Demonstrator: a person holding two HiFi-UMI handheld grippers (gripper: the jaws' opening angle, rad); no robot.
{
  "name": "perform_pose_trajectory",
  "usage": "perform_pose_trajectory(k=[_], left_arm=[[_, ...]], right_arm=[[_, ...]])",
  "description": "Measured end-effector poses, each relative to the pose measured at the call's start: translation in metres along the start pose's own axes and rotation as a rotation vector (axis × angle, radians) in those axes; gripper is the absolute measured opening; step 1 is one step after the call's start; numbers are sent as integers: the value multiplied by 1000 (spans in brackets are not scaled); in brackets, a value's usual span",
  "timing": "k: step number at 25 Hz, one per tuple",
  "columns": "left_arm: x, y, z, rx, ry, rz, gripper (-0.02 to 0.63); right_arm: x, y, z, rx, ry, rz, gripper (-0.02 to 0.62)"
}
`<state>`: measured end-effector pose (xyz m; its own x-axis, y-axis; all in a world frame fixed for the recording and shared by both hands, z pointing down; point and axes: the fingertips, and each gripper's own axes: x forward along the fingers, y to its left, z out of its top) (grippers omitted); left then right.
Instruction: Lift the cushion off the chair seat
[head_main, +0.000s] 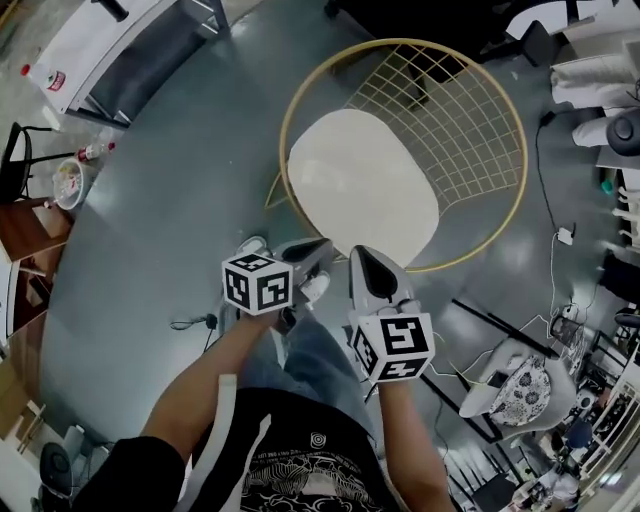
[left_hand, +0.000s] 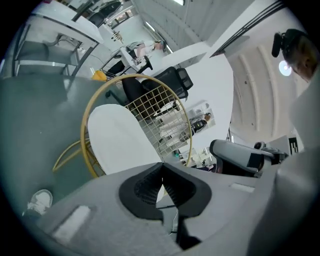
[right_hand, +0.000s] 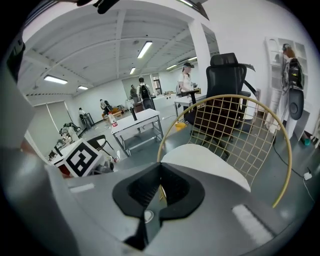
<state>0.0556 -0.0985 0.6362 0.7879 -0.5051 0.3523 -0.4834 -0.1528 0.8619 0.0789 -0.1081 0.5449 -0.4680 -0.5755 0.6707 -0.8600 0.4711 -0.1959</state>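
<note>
Approach step: my left gripper (head_main: 322, 246) and right gripper (head_main: 365, 256) are both clenched and empty. The cushion (head_main: 362, 185) lies just ahead of them, apparently untouched. Next, I judge, the jaws must part and take its near edge.

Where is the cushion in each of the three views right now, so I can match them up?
Head view: the cushion sits at centre, slightly above the middle.
Left gripper view: left of centre, seen at a tilt.
Right gripper view: right of centre, in the lower half.
Shared landmark: the gold wire chair back curves around behind it in all three.
</note>
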Motion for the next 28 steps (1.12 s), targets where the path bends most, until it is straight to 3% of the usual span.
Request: perform_pose_trajectory(k=[4,10,18,21,28], left_arm=[[5,20,-11,-75,-49,-25,-2],[13,54,-31,-124,-85,-7,34],[31,85,-50,-202,-108,13,105],[40,96,-57,-243,-111,8,163],[54,107,-64,-282,-124,13,163]], right_arm=[[5,-2,-19,-25,28,26,-1],[11,-3,-44,-51,59,57,-1],[15,-6,-55,-81,84,97,-1],[11,-12,-64,-91,104,100,-1],[4,-27,-75,-99,124,105,-2]])
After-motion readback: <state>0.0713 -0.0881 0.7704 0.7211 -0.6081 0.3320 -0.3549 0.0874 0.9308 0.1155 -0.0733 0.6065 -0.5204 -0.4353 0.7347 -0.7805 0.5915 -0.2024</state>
